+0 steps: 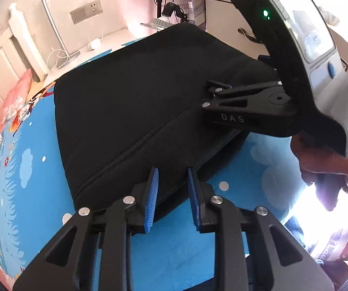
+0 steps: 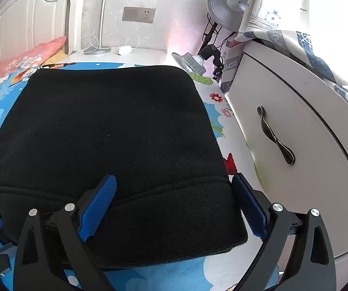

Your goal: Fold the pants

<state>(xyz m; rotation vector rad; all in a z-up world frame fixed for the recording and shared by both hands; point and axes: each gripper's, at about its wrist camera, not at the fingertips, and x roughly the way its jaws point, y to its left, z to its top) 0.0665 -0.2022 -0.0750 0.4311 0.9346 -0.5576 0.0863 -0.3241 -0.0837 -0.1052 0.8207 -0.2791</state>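
Two grippers hover over black pants [image 2: 106,131] lying folded into a thick rectangle mid-frame on a blue sheet [image 1: 174,254]. Left gripper [image 1: 173,195] is slightly parted, empty. Right gripper [image 2: 174,203] gapes wide, straddling the waistband corner, gripping nothing. Folding looks nearly finished.

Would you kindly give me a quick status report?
Left tongs slightly open, empty. Right tongs wide open, straddling folded black fabric pants. Nothing in the way.

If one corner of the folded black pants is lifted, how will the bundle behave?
The folded black pants look like soft, thick knit, so they would probably sag rather than stay flat. The stacked layers at the ribbed waistband could slide apart. They seem unlikely to slip on the printed sheet.
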